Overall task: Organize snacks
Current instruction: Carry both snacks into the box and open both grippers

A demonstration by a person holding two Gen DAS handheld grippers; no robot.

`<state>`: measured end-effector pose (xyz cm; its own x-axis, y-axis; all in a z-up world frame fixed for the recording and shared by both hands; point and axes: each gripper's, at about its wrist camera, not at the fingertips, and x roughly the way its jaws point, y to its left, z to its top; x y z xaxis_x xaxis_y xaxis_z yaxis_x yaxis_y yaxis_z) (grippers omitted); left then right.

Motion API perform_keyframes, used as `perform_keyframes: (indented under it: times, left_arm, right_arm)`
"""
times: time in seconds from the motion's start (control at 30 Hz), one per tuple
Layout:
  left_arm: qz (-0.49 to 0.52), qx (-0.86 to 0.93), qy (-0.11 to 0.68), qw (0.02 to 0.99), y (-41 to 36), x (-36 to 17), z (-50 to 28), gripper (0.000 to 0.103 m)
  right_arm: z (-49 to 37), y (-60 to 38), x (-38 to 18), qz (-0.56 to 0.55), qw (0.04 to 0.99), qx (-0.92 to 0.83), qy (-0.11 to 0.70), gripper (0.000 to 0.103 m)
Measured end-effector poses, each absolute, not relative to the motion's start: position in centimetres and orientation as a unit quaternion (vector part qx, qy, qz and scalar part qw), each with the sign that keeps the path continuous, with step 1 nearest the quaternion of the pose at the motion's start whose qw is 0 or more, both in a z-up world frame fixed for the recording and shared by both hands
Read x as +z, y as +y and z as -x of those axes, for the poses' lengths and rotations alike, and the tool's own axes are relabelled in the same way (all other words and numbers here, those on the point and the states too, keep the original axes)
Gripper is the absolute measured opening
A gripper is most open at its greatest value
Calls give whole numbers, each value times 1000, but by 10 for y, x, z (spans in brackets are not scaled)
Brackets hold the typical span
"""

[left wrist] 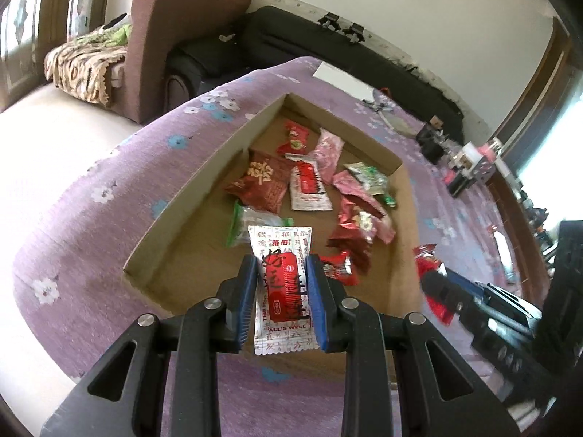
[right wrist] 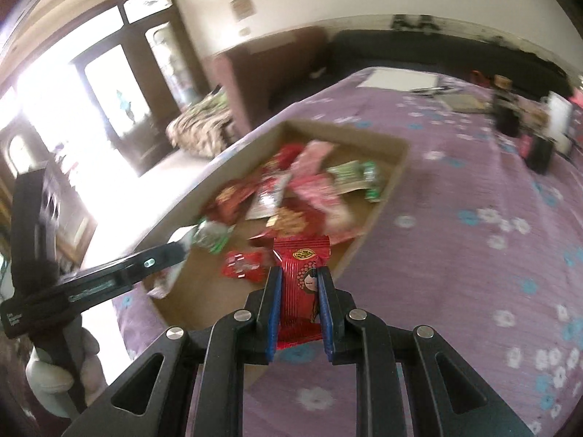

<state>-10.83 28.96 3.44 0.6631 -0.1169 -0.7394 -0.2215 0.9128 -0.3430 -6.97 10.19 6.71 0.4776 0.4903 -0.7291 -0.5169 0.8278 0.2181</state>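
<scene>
While both grippers hover above a purple flowered tablecloth (left wrist: 109, 167), each pinches one snack.
Left gripper (left wrist: 282, 291): nearest in the left wrist view, at 6 o'clock; its blue pads (left wrist: 246, 302) are pressed onto a white-and-red sachet (left wrist: 282, 255) printed "ALL'S WELL", which hangs over the near end of the box.
Right gripper (right wrist: 299, 313): at 6 o'clock in the right wrist view; its jaws clamp a red packet (right wrist: 300, 280) showing a cartoon girl, held above the near right corner of the box.
Hand (right wrist: 51, 375): at 8 o'clock in the right wrist view, gripping the left gripper's handle.
Cardboard box (left wrist: 218, 167): shallow, open-topped, centre of both views, lying on the cloth.
Box contents: loose red, pink and green snack packets (left wrist: 320, 182).
Sofa (left wrist: 182, 29): brown, beyond the table at 11 o'clock in the left wrist view.
</scene>
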Motion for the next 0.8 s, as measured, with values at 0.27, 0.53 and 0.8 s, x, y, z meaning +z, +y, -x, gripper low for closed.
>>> perform_keyframes:
  times: [0.27, 0.53, 0.8]
  left_arm:
    - [166, 57, 424, 889, 283, 26, 102, 25]
    - [135, 88, 415, 895, 284, 30, 108, 26]
    - [136, 85, 420, 893, 283, 31, 109, 26]
  right_arm:
    - [84, 155, 43, 83, 841, 315, 431, 18]
    - [90, 170, 28, 122, 843, 306, 426, 18]
    - [93, 173, 25, 130, 844, 303, 422, 20]
